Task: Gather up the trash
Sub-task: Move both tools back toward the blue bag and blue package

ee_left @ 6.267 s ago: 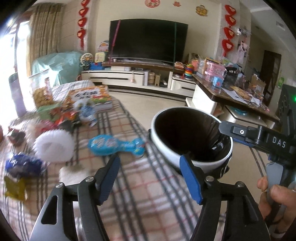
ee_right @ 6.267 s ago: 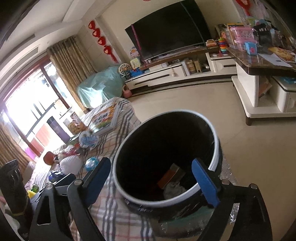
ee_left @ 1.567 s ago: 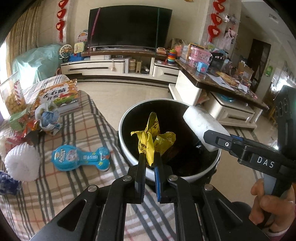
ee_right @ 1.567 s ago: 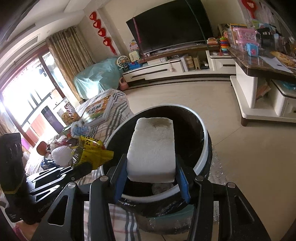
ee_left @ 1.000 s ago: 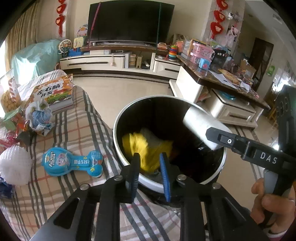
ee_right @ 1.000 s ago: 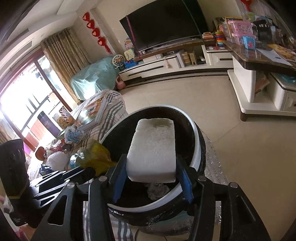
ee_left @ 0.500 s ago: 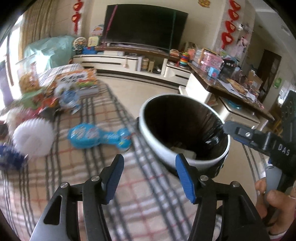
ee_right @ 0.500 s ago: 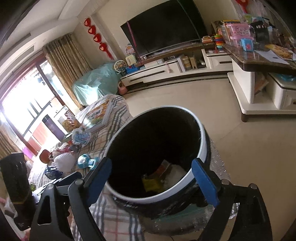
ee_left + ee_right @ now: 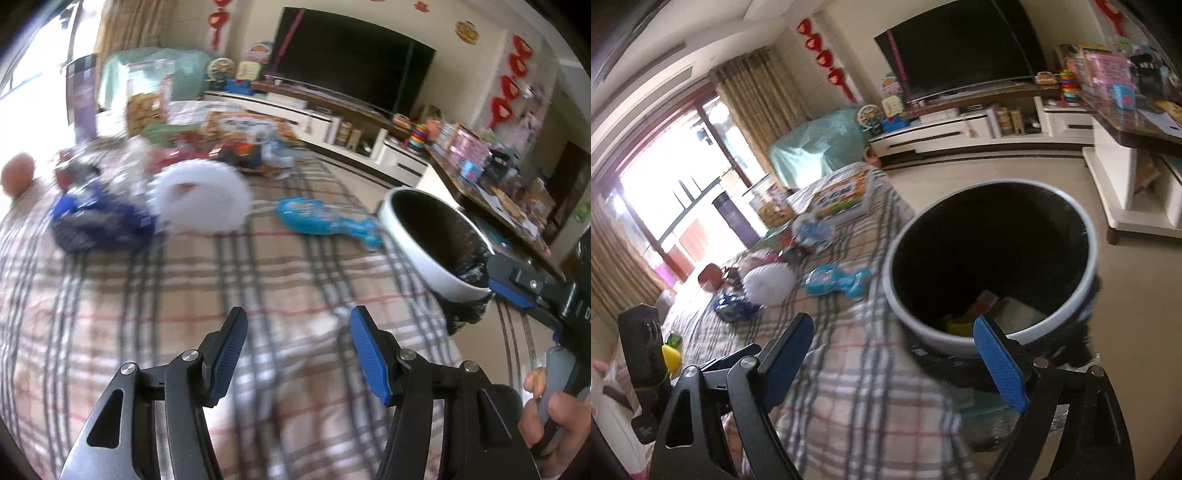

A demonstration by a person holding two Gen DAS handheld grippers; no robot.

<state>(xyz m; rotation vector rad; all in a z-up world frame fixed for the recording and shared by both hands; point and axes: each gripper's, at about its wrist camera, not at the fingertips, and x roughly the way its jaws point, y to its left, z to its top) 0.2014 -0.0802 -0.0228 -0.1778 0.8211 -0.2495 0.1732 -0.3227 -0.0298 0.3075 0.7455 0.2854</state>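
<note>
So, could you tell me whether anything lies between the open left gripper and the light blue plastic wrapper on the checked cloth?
Nothing visible does. The left gripper hangs open over bare checked cloth, and the light blue plastic wrapper lies ahead of it, beside the white-rimmed bin. The white foam net sits off to the left.

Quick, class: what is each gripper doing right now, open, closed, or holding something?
Left gripper: open, holding nothing, over the plaid cloth.
Right gripper: open, holding nothing, beside the trash bin.
</note>
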